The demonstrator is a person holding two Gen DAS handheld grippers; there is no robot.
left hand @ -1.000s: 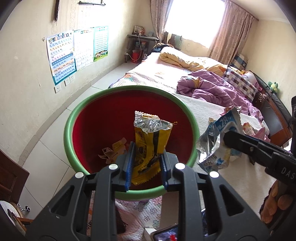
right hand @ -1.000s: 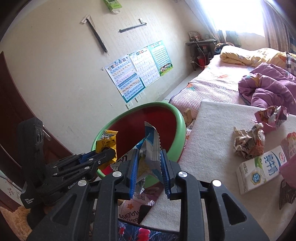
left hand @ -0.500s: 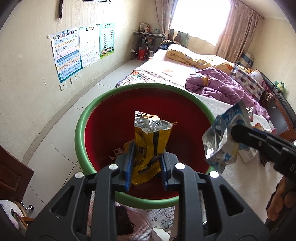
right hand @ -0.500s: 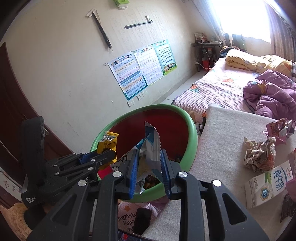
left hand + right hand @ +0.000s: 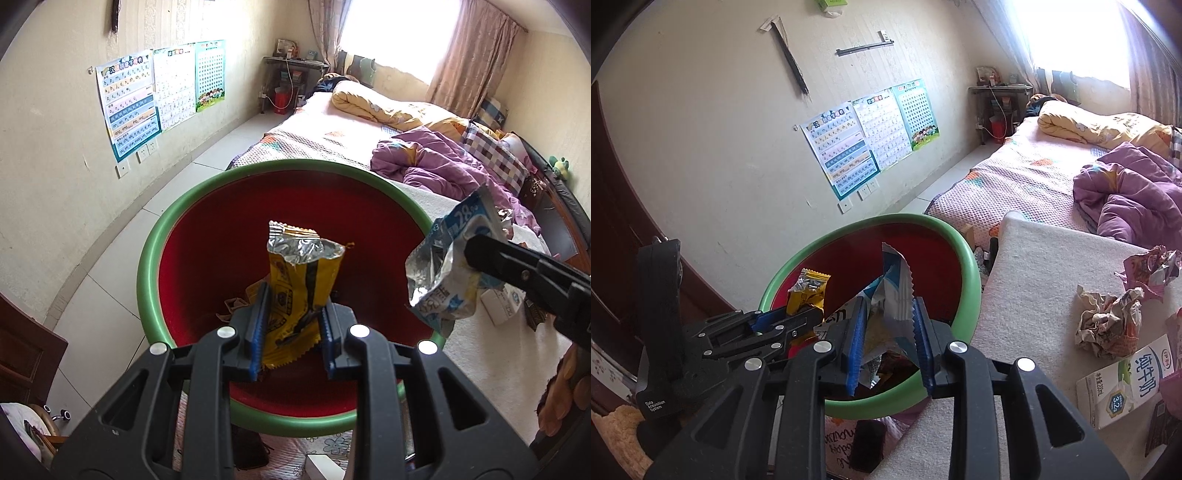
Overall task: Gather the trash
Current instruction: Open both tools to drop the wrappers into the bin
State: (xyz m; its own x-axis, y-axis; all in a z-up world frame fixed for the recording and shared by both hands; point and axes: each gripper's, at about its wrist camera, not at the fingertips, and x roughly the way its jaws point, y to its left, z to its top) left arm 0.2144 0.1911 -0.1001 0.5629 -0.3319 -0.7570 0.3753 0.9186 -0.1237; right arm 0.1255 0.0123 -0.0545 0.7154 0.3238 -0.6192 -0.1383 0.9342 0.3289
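Observation:
My left gripper [image 5: 293, 332] is shut on a yellow snack wrapper [image 5: 301, 288] and holds it above the red bin with a green rim [image 5: 155, 251]. My right gripper [image 5: 890, 343] is shut on a blue and white foil wrapper [image 5: 894, 295] over the bin's rim [image 5: 973, 291]. The blue wrapper also shows in the left wrist view [image 5: 447, 273], at the bin's right edge. Some scraps [image 5: 232, 308] lie inside the bin. The left gripper with the yellow wrapper [image 5: 809, 291] shows at the left in the right wrist view.
A white mat [image 5: 1045, 280] on the bed carries crumpled paper [image 5: 1108, 321], a pink wrapper [image 5: 1152, 269] and a milk carton [image 5: 1123, 380]. A purple quilt [image 5: 436, 162] lies further back. A wall with posters [image 5: 147, 96] is to the left. A dark phone [image 5: 868, 443] lies below the bin.
Both grippers have moved further over the bin, each still holding its wrapper. The blue wrapper has come from beside the rim to above it.

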